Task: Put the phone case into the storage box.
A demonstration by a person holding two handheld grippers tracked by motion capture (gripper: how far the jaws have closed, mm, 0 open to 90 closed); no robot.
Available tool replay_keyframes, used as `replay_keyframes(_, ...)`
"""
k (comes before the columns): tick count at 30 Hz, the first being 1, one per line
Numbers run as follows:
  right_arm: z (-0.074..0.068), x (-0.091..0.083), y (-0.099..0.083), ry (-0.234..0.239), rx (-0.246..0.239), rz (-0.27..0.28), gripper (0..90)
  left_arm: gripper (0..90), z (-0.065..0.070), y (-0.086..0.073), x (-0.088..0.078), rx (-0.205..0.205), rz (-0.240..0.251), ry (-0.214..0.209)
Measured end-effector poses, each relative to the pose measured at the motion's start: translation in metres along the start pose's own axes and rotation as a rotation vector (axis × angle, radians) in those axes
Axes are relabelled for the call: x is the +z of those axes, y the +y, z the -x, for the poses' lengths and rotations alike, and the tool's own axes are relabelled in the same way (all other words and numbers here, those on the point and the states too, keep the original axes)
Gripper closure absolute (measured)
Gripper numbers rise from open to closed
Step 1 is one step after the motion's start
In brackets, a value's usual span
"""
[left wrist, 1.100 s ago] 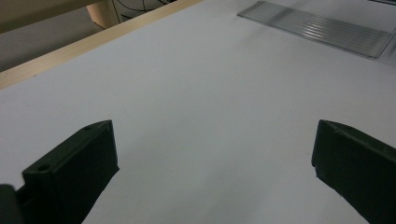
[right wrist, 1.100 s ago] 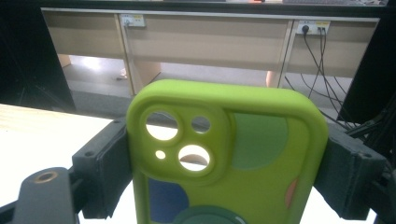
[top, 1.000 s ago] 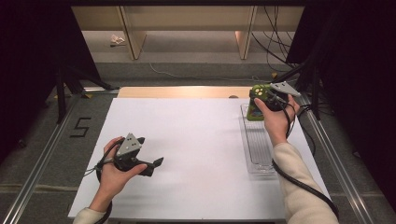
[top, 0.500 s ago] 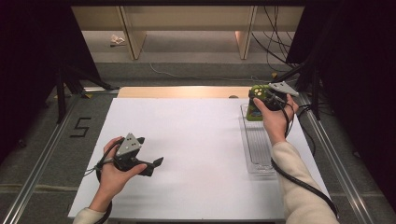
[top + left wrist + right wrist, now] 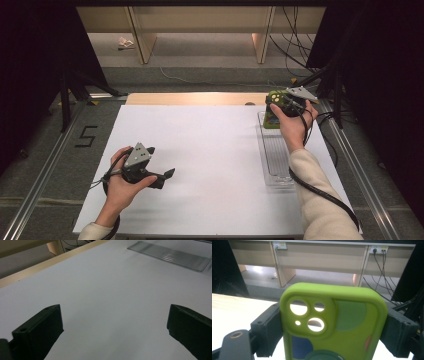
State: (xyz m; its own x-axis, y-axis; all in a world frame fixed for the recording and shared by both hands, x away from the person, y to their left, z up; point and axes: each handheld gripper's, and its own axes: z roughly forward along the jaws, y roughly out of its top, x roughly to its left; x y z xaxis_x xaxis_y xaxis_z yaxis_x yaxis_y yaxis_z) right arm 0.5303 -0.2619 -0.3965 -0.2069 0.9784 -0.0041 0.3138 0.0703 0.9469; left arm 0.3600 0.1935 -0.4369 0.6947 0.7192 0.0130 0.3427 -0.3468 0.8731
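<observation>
Right gripper [image 5: 278, 102] up at the far right of the white table [image 5: 210, 150], jaws clamped on both sides of a green phone case [image 5: 332, 322] with camera holes and round colour spots, held just above the far end of a clear ribbed tray [image 5: 275, 160]. Left gripper [image 5: 162, 176] down at the near left, low over the bare white top, jaws wide apart with nothing between them. Well apart from each other, with the tray lying along the right side.
</observation>
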Motion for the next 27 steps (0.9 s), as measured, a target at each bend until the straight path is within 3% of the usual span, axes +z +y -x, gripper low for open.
replay_keyframes(27, 0.001, 0.012, -0.001, -0.005, 0.008, -0.028, 16.5, 0.0, 0.000, -0.001, 0.001, -0.002, -0.003, 0.000)
